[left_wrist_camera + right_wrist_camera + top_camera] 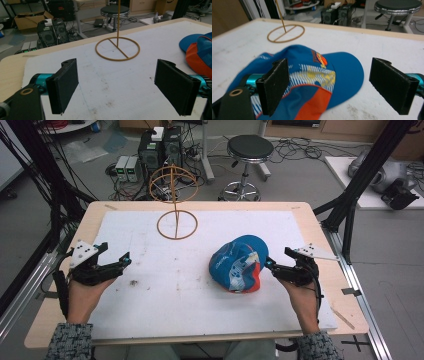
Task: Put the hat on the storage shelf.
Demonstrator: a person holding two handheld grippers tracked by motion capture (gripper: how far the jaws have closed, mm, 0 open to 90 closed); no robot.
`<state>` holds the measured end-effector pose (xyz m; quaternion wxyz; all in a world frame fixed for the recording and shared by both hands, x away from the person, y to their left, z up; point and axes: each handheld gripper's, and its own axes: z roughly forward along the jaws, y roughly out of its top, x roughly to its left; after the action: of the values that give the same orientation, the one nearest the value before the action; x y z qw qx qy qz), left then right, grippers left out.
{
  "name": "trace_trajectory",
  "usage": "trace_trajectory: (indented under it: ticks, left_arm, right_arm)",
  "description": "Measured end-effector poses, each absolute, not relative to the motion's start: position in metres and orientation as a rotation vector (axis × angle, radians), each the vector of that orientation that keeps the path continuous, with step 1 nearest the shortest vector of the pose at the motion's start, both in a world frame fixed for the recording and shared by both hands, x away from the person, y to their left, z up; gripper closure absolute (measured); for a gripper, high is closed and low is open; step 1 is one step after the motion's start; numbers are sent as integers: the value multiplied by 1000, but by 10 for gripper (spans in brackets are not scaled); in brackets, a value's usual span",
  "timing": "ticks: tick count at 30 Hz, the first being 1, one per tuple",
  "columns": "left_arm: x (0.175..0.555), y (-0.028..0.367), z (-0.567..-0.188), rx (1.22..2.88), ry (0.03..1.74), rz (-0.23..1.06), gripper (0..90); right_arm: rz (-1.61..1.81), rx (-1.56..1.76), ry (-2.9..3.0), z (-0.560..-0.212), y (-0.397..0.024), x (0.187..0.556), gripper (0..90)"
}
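High: cap (236, 264) right of centre, my right gripper (272, 265) beside it, wide open, empty | Left gripper view: left gripper (117, 91) agape, empty, hat stand (117, 48) far | Right gripper view: cap's brim (348, 67) between jaws; I judge soft fabric may slip.

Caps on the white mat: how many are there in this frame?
1. A single blue and orange cap lies on the right part of the white mat, just ahead of the right gripper, whose fingers are open. Nothing suggests another hidden one.
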<state>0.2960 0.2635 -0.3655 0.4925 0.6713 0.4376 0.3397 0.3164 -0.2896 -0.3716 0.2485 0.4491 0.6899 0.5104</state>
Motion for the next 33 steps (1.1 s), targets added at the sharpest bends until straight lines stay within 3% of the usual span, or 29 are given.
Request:
trace_trajectory:
  ticks: [33]
  left_arm:
    - [296, 263, -365, 1621, 1076, 824, 202]
  right_arm:
    - [1462, 1170, 1871, -392, -189, 297, 276]
